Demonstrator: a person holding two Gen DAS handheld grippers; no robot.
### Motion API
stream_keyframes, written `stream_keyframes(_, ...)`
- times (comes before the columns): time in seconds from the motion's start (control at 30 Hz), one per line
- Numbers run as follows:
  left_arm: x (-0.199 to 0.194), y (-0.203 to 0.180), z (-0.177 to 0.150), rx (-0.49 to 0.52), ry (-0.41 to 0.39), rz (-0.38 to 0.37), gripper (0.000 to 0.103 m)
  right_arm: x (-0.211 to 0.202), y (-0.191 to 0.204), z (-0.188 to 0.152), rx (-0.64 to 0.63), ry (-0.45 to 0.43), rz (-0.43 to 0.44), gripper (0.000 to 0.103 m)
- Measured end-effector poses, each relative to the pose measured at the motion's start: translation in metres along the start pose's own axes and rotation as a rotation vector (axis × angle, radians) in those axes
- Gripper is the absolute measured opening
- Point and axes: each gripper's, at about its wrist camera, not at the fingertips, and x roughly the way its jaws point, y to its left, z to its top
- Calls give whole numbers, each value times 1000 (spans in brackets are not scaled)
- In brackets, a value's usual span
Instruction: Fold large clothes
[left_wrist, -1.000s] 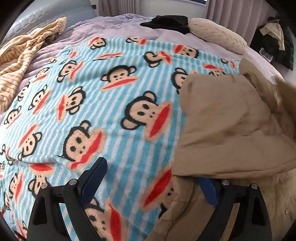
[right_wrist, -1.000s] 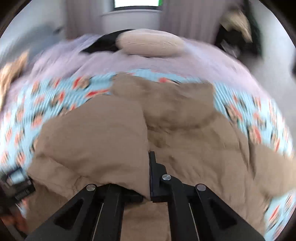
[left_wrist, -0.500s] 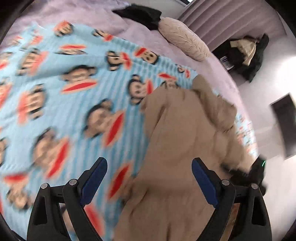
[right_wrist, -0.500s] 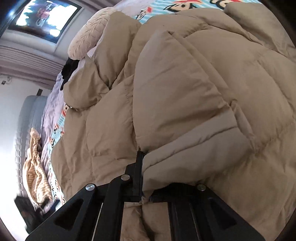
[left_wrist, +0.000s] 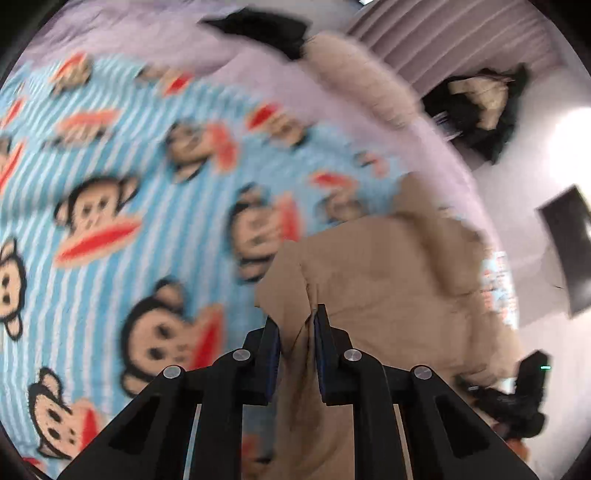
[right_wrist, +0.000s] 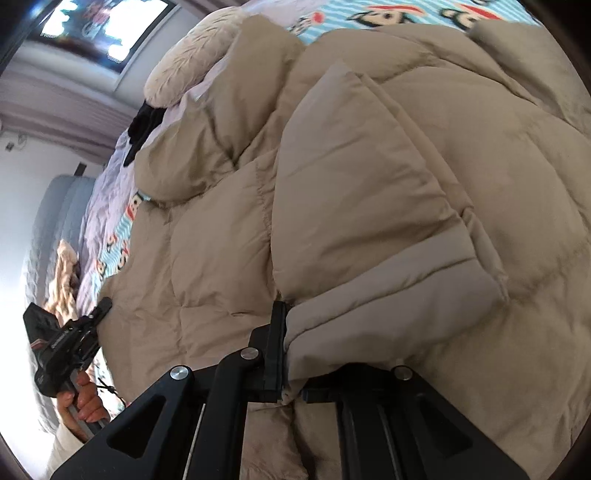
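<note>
My left gripper (left_wrist: 297, 325) pinches a fold of the tan puffer coat (left_wrist: 388, 273) between nearly closed fingers. My right gripper (right_wrist: 286, 332) is clamped on the coat's cuff edge (right_wrist: 388, 295). The coat lies spread on the monkey-print blanket (left_wrist: 129, 192) covering the bed (left_wrist: 295, 85).

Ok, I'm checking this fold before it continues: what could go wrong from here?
The left gripper pinches only a thin corner of the tan coat, so the slick fabric may slip out.
The right gripper is shut on a thick padded cuff; the puffy bulk could spring back and undo the fold.
The coat could drag the monkey blanket along.
</note>
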Motion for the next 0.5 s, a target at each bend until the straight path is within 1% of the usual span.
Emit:
stream_keyframes(0.03, 9, 9, -1, -11, 11, 35, 18, 4, 3, 0, -6, -1, -2, 6)
stream_keyframes(0.1, 15, 19, -4, -42, 9, 54, 19, 7, 3, 2, 7, -6, 0, 6)
stream_keyframes(0.13, 14, 19, -4, -60, 3, 59, 19, 9, 3, 2, 15, -4, 5, 6)
stream_keyframes(0.17, 8, 16, -4, -71, -10, 80, 19, 10, 4, 3, 15, -2, 3, 6)
stream_keyframes(0.2, 0, 12, -4, -65, -37, 129, 19, 9, 6, 3, 6, 1, -1, 6)
stream_keyframes(0.23, -10, 7, -3, -45, -60, 166, 19, 7, 8, 3, -3, 11, -5, 11)
stream_keyframes(0.3, -33, 0, -6, -7, -91, 193, 19, 0, 10, 3, -16, 37, -20, 19)
stream_keyframes(0.37, -56, -11, -8, 39, -113, 192, 19, -18, 11, 1, -30, 36, -49, 41)
stream_keyframes(0.43, -70, -19, -12, 85, -119, 185, 19, -40, 10, -1, -40, -5, -85, 43)
stream_keyframes(0.5, -78, -31, -23, 138, -107, 165, 19, -66, 10, -4, -54, -77, -131, 43)
